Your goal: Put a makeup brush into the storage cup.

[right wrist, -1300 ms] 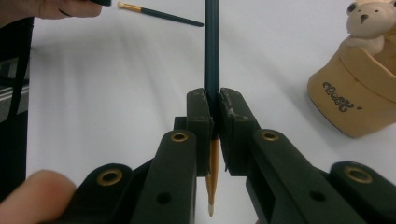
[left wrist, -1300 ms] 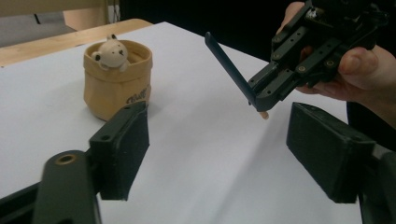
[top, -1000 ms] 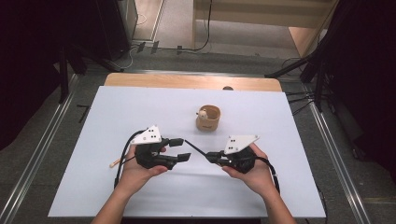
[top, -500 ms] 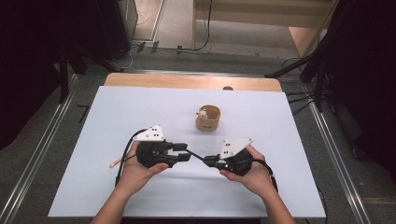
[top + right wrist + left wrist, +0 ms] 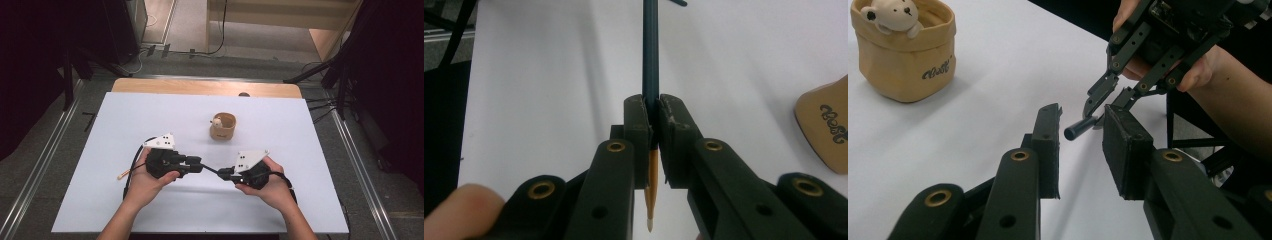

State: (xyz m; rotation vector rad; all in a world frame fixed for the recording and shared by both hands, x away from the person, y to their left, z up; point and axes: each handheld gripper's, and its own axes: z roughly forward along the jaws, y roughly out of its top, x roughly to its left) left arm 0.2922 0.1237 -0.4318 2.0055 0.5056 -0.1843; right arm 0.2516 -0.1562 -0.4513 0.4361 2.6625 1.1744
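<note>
On the white table (image 5: pixel 150 115), the left gripper (image 5: pixel 1080 145), jaws now spread open, has let go of the dark slim pen (image 5: pixel 650 60), leaving it clamped in the right gripper (image 5: pixel 651 125), apparently a handover done.

Lone obstacle mid-table: tan pouch (image 5: pixel 223 127); elsewhere open.

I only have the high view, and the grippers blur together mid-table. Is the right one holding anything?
Observer: Yes. The right gripper is shut on a dark pen, whose orange tip points back toward the hand.
Operator: Is the left one gripping it too?
Observer: No. The left gripper is open. The pen's blunt end sits between its jaws, not clamped.
</note>
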